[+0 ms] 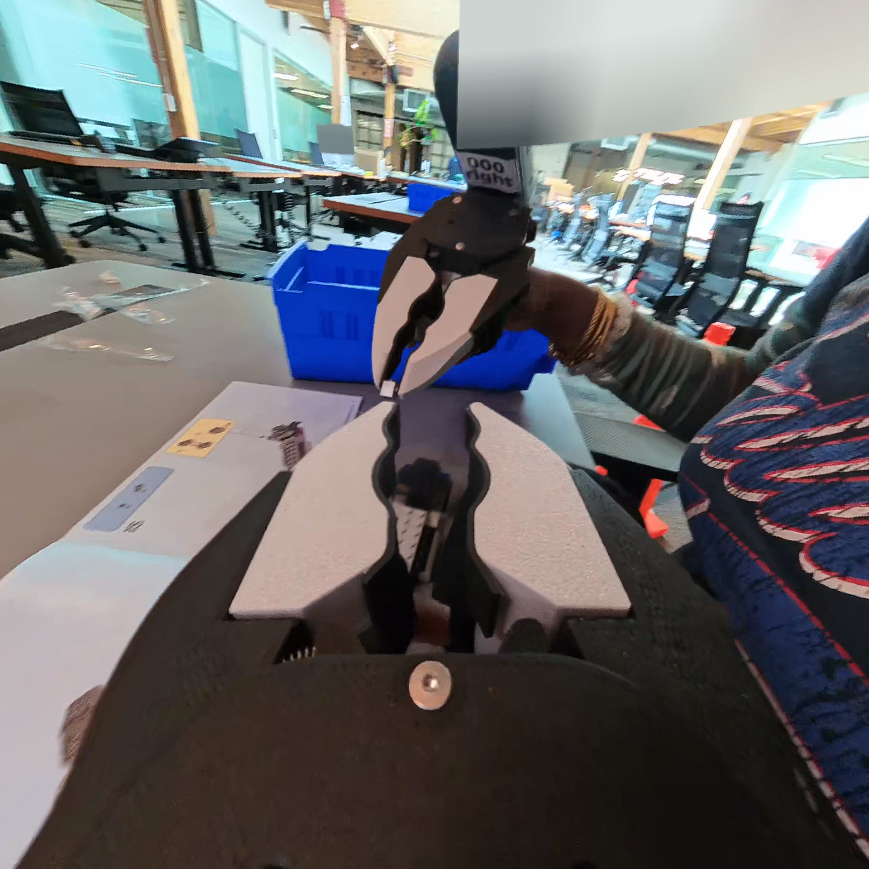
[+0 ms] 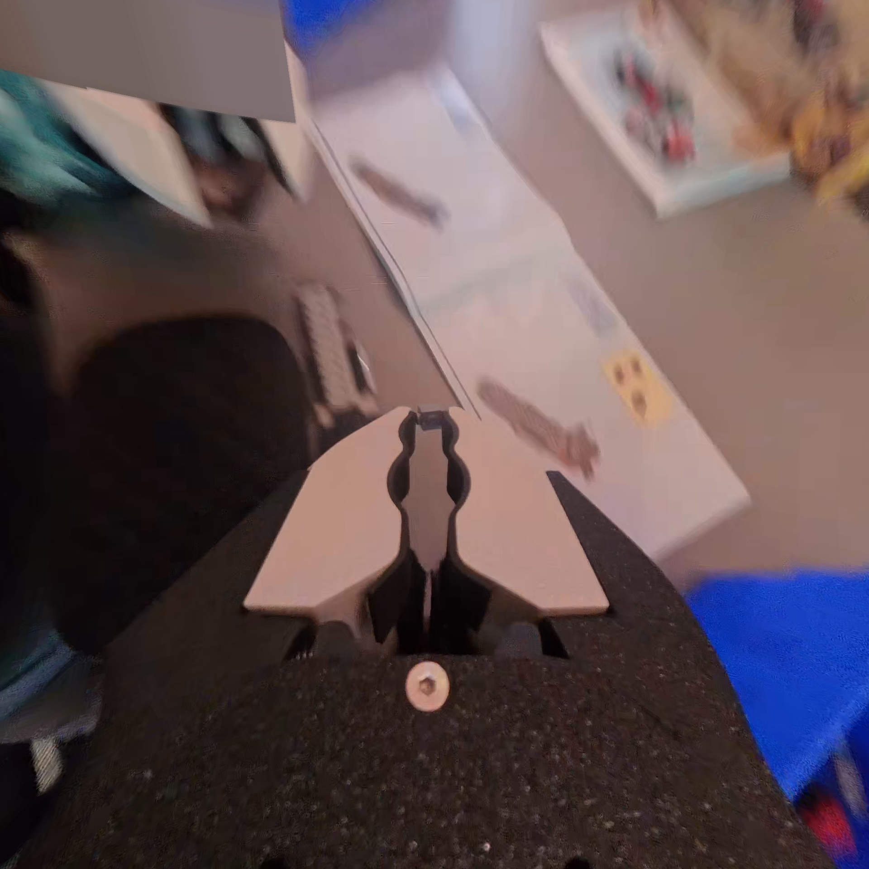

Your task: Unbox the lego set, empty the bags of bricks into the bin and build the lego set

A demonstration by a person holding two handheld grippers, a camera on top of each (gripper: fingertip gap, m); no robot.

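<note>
I am pinching a small grey brick in my right gripper above the part-built model, which my left gripper is clamping. Bags are lying emptied and the instruction booklet is lying open beside the bin; building looks far from finished.

Tiny grey brick is pinched up in the air, a long grey studded build sits low over the open booklet, blue bin behind.
</note>
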